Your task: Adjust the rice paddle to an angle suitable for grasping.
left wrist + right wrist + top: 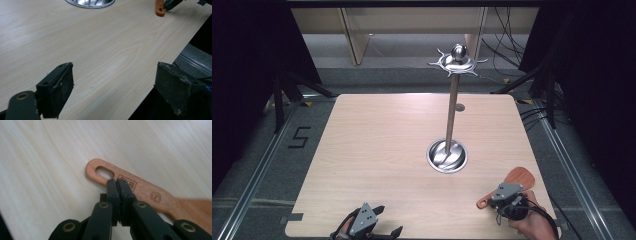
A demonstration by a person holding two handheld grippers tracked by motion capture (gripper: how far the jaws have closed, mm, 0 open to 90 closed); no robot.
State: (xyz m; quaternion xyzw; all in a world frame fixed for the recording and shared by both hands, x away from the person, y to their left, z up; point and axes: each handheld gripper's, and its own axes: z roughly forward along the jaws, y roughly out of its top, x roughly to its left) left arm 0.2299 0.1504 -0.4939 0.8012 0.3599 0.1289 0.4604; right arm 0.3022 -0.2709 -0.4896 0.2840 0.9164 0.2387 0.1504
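**Now: jaws pressed together over the spatula handle**

My right gripper (117,181) sits at the table's (377,145) near right corner, jaws pressed flat together above the wooden spatula (140,188), just behind its hanging slot; I cannot tell whether they pinch the handle. The spatula lies flat, blade toward the right edge. My left gripper (113,82) hovers wide apart at the near edge. The steel utensil stand (451,110) rises from its round base mid-table.

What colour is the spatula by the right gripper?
The spatula is reddish-brown wood with a dark stamped mark on the handle, clearest in the right gripper view.
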